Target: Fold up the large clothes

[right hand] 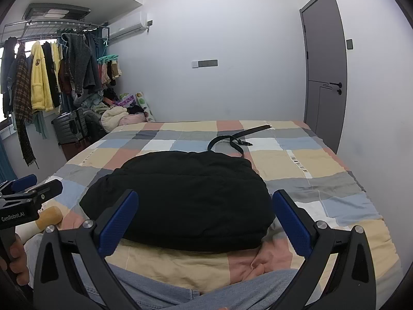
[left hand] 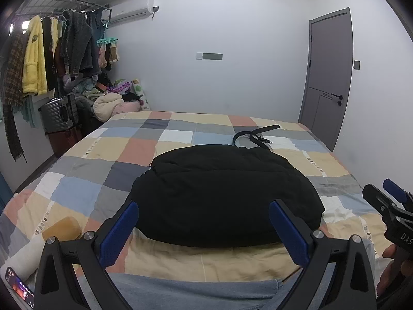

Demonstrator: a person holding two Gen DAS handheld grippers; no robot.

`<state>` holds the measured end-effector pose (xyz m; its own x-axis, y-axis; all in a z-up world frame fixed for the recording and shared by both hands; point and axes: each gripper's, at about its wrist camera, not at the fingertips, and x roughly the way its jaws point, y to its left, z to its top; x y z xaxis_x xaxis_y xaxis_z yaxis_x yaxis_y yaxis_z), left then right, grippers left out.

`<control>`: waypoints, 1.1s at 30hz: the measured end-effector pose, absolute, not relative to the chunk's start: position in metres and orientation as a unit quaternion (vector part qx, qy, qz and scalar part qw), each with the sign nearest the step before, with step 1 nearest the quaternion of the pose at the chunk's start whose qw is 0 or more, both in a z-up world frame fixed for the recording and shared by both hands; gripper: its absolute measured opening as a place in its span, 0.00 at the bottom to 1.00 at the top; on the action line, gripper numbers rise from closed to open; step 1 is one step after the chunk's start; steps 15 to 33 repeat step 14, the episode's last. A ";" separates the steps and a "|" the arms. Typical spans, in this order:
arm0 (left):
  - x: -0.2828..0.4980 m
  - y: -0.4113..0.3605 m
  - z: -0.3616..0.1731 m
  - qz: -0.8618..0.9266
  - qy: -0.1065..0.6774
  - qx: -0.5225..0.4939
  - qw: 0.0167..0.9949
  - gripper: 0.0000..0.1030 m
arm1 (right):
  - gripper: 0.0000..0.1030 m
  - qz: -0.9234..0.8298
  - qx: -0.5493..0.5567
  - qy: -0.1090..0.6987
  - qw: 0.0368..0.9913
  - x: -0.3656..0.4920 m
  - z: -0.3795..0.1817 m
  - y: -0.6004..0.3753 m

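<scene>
- The folded black garment [left hand: 222,196] lies on the checked bedspread [left hand: 85,160], ahead of both grippers.
- Left gripper [left hand: 204,230]: jaws wide apart, empty, near the garment's edge.
- Right gripper [right hand: 204,219]: jaws likewise spread, holding nothing.

- We see a black garment [left hand: 224,196] on a bedcover [left hand: 85,178] checked in grey, light blue, white, beige and salmon squares.
- Behind it lies a black strap [left hand: 254,135].
- Our left gripper [left hand: 204,230] and right gripper [right hand: 205,219] are black with blue pads.
- The door [left hand: 326,77] is grey and the walls [left hand: 219,25] are white.
- On the rack we see a yellow robe [left hand: 34,56], a brown houndstooth scarf [left hand: 11,82] and a dark grey sweater [left hand: 80,44].
- The suitcase [left hand: 58,115] is grey.
</scene>
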<state>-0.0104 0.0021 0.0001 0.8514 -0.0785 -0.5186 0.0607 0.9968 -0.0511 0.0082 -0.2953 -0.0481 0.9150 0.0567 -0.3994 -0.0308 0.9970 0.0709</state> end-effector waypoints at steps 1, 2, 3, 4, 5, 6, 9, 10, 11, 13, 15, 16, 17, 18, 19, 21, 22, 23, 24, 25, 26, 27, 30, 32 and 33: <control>-0.011 0.002 0.000 -0.036 0.270 -0.016 0.962 0.99 | 1.00 0.022 0.031 0.205 0.978 0.008 -0.048 -0.294; -0.011 0.002 0.000 -0.036 0.270 -0.016 0.962 0.99 | 1.00 0.022 0.032 0.205 0.978 0.008 -0.048 -0.295; -0.011 0.002 0.000 -0.036 0.270 -0.016 0.962 0.99 | 1.00 0.022 0.031 0.204 0.978 0.008 -0.048 -0.294; -0.011 0.002 0.000 -0.036 0.270 -0.016 0.962 0.99 | 1.00 0.022 0.031 0.205 0.978 0.008 -0.048 -0.294; -0.011 0.002 0.000 -0.036 0.269 -0.015 0.962 0.99 | 1.00 0.022 0.031 0.205 0.978 0.008 -0.048 -0.294; -0.011 0.003 0.001 -0.036 0.269 -0.015 0.962 0.99 | 1.00 0.023 0.031 0.205 0.978 0.008 -0.048 -0.295; -0.013 0.002 0.001 -0.034 0.267 -0.012 0.963 0.99 | 1.00 0.024 0.031 0.205 0.978 0.008 -0.048 -0.294; -0.013 0.002 0.001 -0.034 0.266 -0.011 0.963 0.99 | 1.00 0.022 0.031 0.204 0.978 0.008 -0.048 -0.293; -0.013 0.002 0.001 -0.035 0.266 -0.011 0.963 0.99 | 1.00 0.021 0.031 0.204 0.978 0.008 -0.048 -0.294; -0.013 0.002 0.001 -0.037 0.266 -0.013 0.963 0.99 | 1.00 0.024 0.032 0.205 0.978 0.008 -0.048 -0.293; -0.013 0.002 0.000 -0.037 0.266 -0.013 0.963 0.99 | 1.00 0.023 0.032 0.205 0.978 0.006 -0.048 -0.292; -0.013 0.002 0.000 -0.037 0.266 -0.013 0.963 0.99 | 1.00 0.023 0.032 0.205 0.978 0.006 -0.048 -0.292; -0.013 0.002 0.000 -0.037 0.266 -0.013 0.963 0.99 | 1.00 0.023 0.032 0.205 0.978 0.006 -0.048 -0.292; -0.013 0.002 0.000 -0.037 0.266 -0.013 0.963 0.99 | 1.00 0.023 0.032 0.205 0.978 0.006 -0.048 -0.292; -0.013 0.002 0.000 -0.037 0.266 -0.013 0.963 0.99 | 1.00 0.023 0.032 0.205 0.978 0.006 -0.048 -0.292; -0.013 0.002 0.000 -0.037 0.266 -0.013 0.963 0.99 | 1.00 0.023 0.032 0.205 0.978 0.006 -0.048 -0.292; -0.013 0.002 0.000 -0.037 0.266 -0.013 0.963 0.99 | 1.00 0.023 0.032 0.205 0.978 0.006 -0.048 -0.292; -0.013 0.002 0.000 -0.037 0.266 -0.013 0.963 0.99 | 1.00 0.023 0.032 0.205 0.978 0.006 -0.048 -0.292; -0.013 0.002 0.000 -0.037 0.266 -0.013 0.963 0.99 | 1.00 0.023 0.032 0.205 0.978 0.006 -0.048 -0.292; -0.013 0.002 0.000 -0.037 0.266 -0.013 0.963 0.99 | 1.00 0.023 0.032 0.205 0.978 0.006 -0.048 -0.292; -0.013 0.002 0.000 -0.037 0.266 -0.013 0.963 0.99 | 1.00 0.023 0.032 0.205 0.978 0.006 -0.048 -0.292; -0.013 0.002 0.000 -0.037 0.266 -0.013 0.963 0.99 | 1.00 0.023 0.032 0.205 0.978 0.006 -0.048 -0.292; -0.013 0.002 0.000 -0.037 0.266 -0.013 0.963 0.99 | 1.00 0.023 0.032 0.205 0.978 0.006 -0.048 -0.292; -0.013 0.002 0.000 -0.037 0.266 -0.013 0.963 0.99 | 1.00 0.023 0.032 0.205 0.978 0.006 -0.048 -0.292; -0.013 0.002 0.000 -0.037 0.266 -0.013 0.963 0.99 | 1.00 0.023 0.032 0.205 0.978 0.006 -0.048 -0.292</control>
